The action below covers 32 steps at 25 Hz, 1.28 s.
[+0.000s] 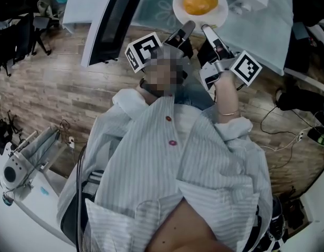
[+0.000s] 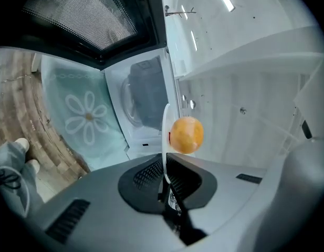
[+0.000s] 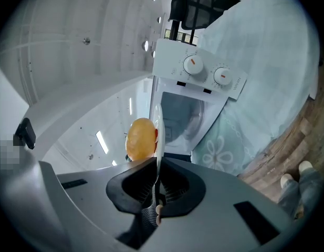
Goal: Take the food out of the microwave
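Carrying the white plate [image 1: 178, 10] level is what matters at this step. The orange-yellow food [image 1: 200, 1], a smooth round lump, sits loose on it and would likely roll or slide if one side dipped. Both hands should travel together at one height, so that neither grip twists the thin rim. A set-down spot on the worktop [image 1: 267, 30] is best picked before lowering.

The left claw [image 1: 186, 29] is clamped on the near rim of the plate, its dark pads pinching the edge from both faces. The right claw [image 1: 207, 30] is clamped on the same rim just beside it. In each claw's own view the plate runs edge-on straight out from between the jaws. The food lies just beyond the tips on the plate's upper face, touching neither claw.

The microwave [image 3: 196, 83] stands behind on a flowered cloth [image 2: 85, 117], its door [image 1: 112, 20] swung open. The plate seems clear of the cavity, held in the air in front.
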Each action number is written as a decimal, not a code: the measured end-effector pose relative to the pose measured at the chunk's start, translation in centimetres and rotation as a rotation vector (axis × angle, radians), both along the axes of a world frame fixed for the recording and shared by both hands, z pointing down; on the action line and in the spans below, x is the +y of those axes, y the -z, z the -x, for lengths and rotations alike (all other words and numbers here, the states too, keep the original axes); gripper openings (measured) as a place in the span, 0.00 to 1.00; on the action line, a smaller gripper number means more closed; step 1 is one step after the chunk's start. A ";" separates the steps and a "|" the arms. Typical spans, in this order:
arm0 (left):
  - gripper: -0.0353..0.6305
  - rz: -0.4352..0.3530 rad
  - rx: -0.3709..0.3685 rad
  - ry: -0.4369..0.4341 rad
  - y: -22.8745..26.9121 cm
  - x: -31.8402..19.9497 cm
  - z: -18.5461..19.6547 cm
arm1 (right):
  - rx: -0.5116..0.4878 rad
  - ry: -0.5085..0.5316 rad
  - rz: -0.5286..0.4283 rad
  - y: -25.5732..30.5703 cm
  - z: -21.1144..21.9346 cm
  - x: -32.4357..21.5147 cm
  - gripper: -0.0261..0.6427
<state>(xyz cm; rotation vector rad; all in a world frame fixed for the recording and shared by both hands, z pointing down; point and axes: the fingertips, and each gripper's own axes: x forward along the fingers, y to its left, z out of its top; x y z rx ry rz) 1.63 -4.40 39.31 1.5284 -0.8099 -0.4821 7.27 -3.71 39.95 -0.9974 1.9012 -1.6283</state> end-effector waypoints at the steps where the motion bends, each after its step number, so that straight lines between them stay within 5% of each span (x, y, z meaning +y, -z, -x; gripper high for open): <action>1: 0.09 0.001 0.004 -0.005 0.0 0.0 0.0 | 0.000 -0.001 -0.002 0.0 0.0 0.0 0.10; 32: 0.09 -0.077 0.037 -0.076 2.8 -0.3 -0.4 | -0.014 -0.059 -0.078 2.8 -0.4 -0.1 0.10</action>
